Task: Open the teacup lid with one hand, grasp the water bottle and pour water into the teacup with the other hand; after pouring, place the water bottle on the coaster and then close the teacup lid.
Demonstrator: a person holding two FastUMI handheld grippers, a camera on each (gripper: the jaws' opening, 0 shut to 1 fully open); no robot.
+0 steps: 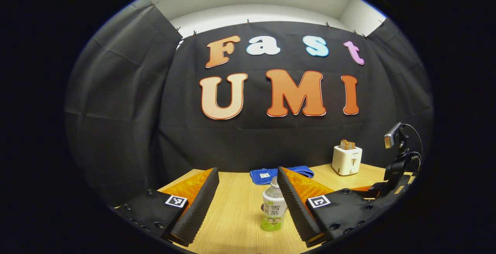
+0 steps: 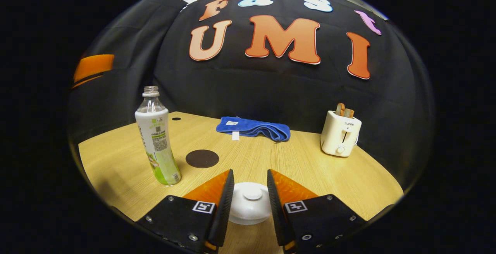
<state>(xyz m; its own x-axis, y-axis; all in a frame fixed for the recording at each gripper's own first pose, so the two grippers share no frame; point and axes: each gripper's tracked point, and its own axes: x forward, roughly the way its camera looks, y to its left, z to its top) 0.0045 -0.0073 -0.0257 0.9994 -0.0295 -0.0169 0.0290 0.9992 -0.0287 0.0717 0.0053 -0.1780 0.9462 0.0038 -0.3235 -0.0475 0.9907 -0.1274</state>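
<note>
Bench, items.
Bottle [image 2: 157, 141]: upright, uncapped, near the left edge, beside the coaster [image 2: 202, 158], handy for setting down.
Left gripper [image 1: 248, 203]: fingers wide apart, bottle between them, untouched; seemingly lining up.
Right gripper [image 2: 250, 203]: fingers flank the lid [image 2: 250, 201], still on the cup; contact unclear.
Right view adds the coaster; cloth [image 2: 254, 128] and toaster [image 2: 340, 133] sit at the back edge.
</note>
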